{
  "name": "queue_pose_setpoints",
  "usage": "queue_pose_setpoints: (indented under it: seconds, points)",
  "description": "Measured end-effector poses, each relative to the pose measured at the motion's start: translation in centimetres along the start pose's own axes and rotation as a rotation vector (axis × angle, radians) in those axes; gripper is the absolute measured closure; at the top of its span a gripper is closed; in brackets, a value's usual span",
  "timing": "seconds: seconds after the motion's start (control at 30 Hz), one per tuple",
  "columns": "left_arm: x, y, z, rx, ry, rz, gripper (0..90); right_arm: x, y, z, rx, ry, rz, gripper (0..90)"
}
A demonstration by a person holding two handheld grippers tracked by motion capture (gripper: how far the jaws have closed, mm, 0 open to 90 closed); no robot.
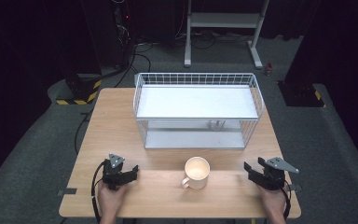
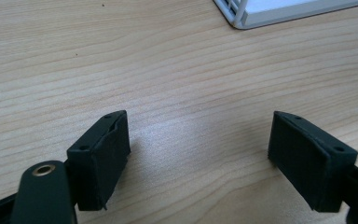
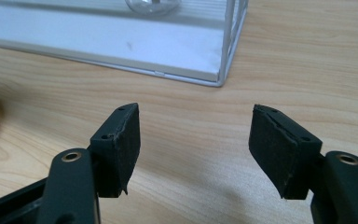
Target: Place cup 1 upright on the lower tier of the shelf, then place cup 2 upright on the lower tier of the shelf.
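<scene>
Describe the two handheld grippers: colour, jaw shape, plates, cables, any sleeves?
Both are black. The left gripper and right gripper each carry a grey three-cornered plate on top and trail a black cable. Up close, the fingers are blocky with flat dark pads, small screw holes and a brass-coloured rivet at the base. No sleeves visible; forearms bare.

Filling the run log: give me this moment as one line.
left gripper: open, empty | right gripper: open, empty | mug: upright on table, between grippers, untouched | rack: behind mug
</scene>
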State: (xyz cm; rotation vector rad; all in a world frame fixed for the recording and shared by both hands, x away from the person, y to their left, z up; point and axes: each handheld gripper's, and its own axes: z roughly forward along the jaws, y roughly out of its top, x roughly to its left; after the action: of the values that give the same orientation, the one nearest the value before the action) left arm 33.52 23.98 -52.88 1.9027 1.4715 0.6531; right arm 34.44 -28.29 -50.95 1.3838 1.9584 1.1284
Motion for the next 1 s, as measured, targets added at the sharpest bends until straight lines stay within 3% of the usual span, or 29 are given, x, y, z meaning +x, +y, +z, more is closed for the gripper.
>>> queue_pose_setpoints:
  seconds: [0.47,0.77,0.83,1.0]
  points:
    - [0.0,0.0,0.0,0.001,0.002,0.0,20.8,-0.1,-0.8,0.7,0.072,-0.028,-0.021,33.7]
    - [0.0,0.0,0.0,0.003,-0.002,-0.002,20.2,-0.1,-0.5,1.7,0.182,-0.026,-0.065,29.3]
    - [0.0,0.0,0.0,0.003,-0.005,0.0,19.3,0.0,-0.5,1.8,0.187,-0.034,-0.084,28.8]
    - [-0.2,0.2,0.0,0.021,-0.004,0.005,16.0,-0.1,-0.4,1.9,0.194,-0.033,-0.08,24.5]
